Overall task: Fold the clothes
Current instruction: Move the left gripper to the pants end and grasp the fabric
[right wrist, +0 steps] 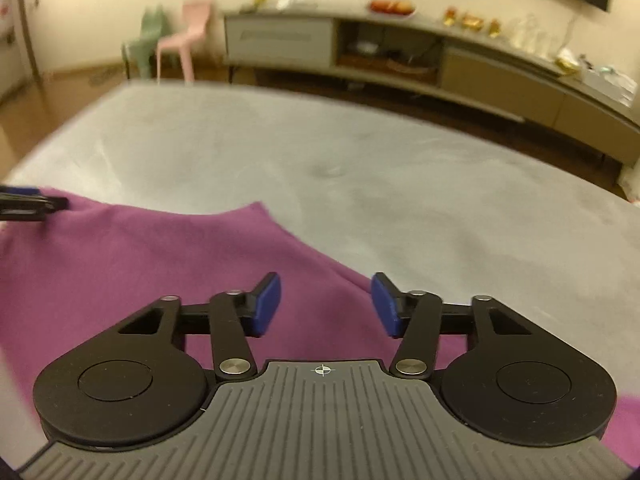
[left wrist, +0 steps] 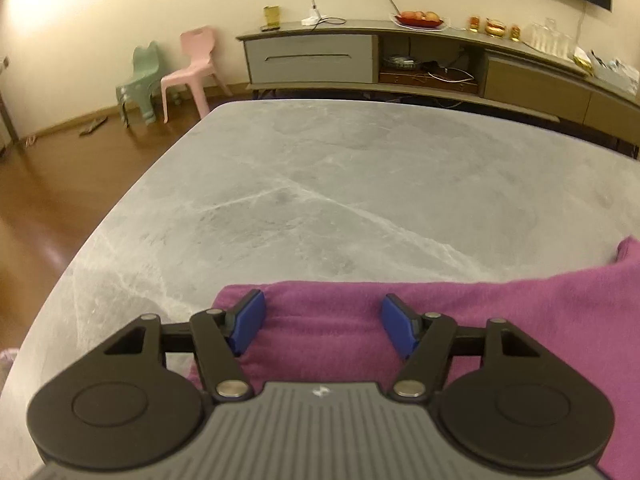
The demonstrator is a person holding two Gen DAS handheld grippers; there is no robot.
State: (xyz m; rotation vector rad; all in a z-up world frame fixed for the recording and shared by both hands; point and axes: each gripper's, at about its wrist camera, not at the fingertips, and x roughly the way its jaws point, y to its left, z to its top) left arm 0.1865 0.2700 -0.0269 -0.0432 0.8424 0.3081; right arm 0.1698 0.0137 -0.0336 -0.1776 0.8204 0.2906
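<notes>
You held both claws gaping, gripping nothing: left gripper and right gripper straddled the purple garment's near edge, likely for a two-corner pinch.

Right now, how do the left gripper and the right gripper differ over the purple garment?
The left gripper sits over the purple garment at its straight far edge; the right gripper straddles a slanted edge, one pad above the grey table. The left view is sharp, the right blurred. Both are open, holding nothing.

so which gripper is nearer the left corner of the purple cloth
Left. The left gripper sits open right beside that corner of the purple cloth; the right gripper is open over its opposite edge.
</notes>
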